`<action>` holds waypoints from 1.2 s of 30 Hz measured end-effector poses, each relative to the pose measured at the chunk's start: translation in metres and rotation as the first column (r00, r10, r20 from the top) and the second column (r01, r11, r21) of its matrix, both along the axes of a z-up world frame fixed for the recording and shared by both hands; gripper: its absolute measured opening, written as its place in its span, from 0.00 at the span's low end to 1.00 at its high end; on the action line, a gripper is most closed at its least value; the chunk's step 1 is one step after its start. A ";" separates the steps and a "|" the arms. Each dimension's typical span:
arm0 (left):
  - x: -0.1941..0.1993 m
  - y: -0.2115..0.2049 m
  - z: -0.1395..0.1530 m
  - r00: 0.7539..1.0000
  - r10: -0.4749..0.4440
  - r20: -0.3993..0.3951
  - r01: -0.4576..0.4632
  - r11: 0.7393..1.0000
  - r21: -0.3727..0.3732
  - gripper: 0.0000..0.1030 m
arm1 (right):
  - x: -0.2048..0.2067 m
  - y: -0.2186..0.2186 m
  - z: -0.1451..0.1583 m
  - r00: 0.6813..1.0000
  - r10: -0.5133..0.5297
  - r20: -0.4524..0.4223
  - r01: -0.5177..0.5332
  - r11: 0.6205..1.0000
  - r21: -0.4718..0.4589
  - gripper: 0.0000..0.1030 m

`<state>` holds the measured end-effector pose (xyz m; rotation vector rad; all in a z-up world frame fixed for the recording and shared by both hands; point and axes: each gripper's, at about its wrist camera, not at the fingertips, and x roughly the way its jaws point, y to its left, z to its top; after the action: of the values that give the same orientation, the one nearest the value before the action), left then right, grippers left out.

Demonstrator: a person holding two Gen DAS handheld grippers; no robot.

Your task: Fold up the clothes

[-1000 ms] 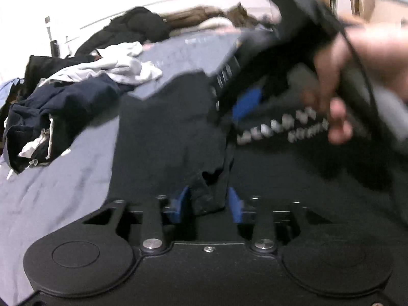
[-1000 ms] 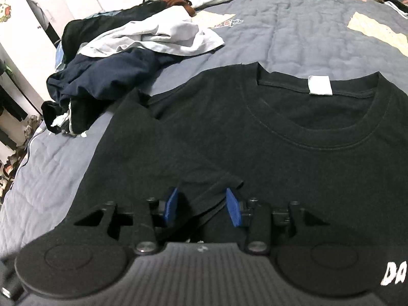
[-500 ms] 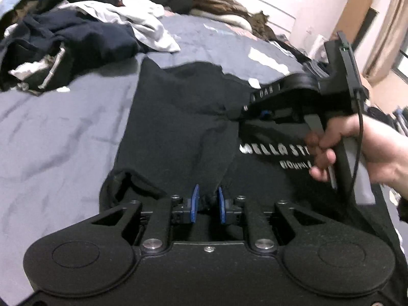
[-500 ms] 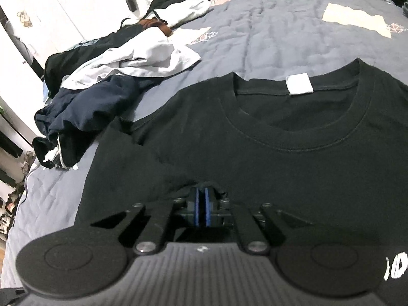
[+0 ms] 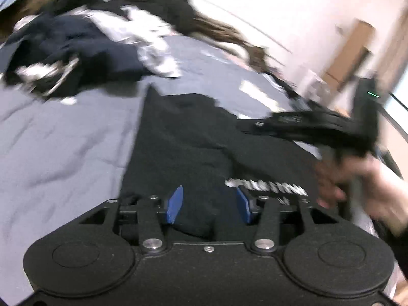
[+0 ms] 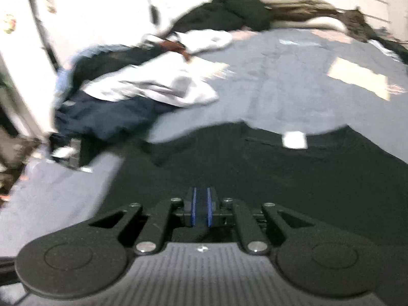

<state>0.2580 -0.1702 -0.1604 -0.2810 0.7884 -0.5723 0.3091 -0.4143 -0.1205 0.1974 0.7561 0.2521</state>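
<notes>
A black T-shirt (image 5: 191,148) lies spread on the grey quilt, with white print (image 5: 265,186) on its front and a white neck label (image 6: 294,139). My left gripper (image 5: 210,202) is open over the shirt's lower part, and black cloth still lies between its blue pads. My right gripper (image 6: 200,209) is shut on a fold of the black T-shirt (image 6: 280,178) near the sleeve side, its pads almost together. In the left wrist view the right gripper's body (image 5: 306,125) reaches across the shirt, held by a hand (image 5: 357,178). Both views are blurred by motion.
A heap of navy clothes (image 5: 76,51) and a white garment (image 6: 153,86) lies on the bed's far left. More dark clothes (image 6: 229,12) are piled at the headboard. Grey quilt (image 5: 63,140) shows left of the shirt. A white cabinet (image 6: 25,51) stands beside the bed.
My left gripper, shut on the shirt's cloth half a second ago, has opened. The right gripper closed on the sleeve fold, stays shut and is moving, with both views swinging.
</notes>
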 end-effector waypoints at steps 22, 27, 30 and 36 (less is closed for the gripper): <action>0.005 0.003 -0.001 0.999 0.033 -0.007 -0.032 0.992 0.120 0.45 | 0.072 0.064 -0.014 0.986 0.159 -0.043 -0.159 0.987 -0.004 0.16; 0.006 0.015 0.004 0.998 0.068 -0.001 -0.068 0.993 0.099 0.45 | 0.114 0.097 -0.013 0.983 0.181 -0.025 -0.182 0.983 -0.030 0.26; 0.008 0.023 0.007 0.994 0.111 0.005 -0.111 0.989 0.096 0.49 | 0.132 0.111 -0.025 0.982 0.178 -0.062 -0.183 0.980 -0.079 0.27; 0.012 0.040 0.010 0.985 0.174 0.001 -0.173 0.981 0.085 0.49 | 0.153 0.124 -0.047 0.980 0.167 -0.108 -0.174 0.983 -0.056 0.21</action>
<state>0.2698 -0.1305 -0.1500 -0.2703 0.7838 -0.3730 0.4618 -0.2900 -0.1671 0.0838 0.8839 0.3818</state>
